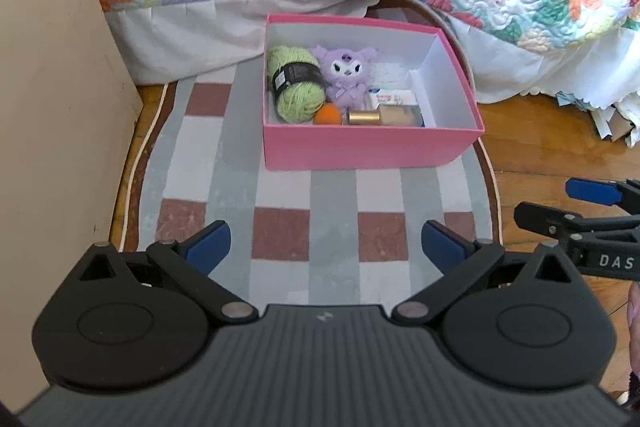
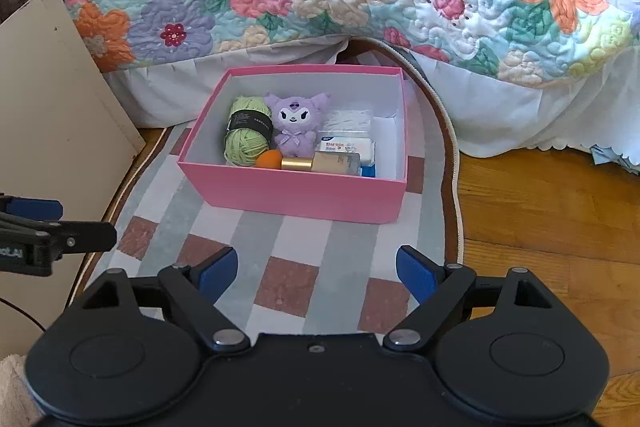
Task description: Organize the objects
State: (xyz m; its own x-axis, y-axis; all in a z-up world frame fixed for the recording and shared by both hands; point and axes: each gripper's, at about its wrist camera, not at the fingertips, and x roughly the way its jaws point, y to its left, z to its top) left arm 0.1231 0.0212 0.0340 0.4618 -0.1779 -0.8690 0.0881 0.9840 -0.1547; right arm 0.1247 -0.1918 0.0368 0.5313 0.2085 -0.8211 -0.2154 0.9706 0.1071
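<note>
looks like the tail end of the tidy-up, or a pause between picks. pink box (image 2: 296, 193) sitting on the checkered rug (image 2: 280, 283) right by the bed, already loaded: green yarn ball (image 2: 246, 137) far left, purple plush (image 2: 296, 127) next to it, orange sponge (image 2: 269, 159) and gold-capped bottle (image 2: 320, 163) along the near wall, small white packets (image 2: 348, 146) toward the right. nothing loose on the rug that shows here.

left gripper (image 1: 325, 245) and right gripper (image 2: 317, 269) both hovering over the rug short of the box, jaws spread wide on each, holding nothing.

next move probably means hunting for a leftover item or a lid, none in view. otherwise, done, just back off.
</note>
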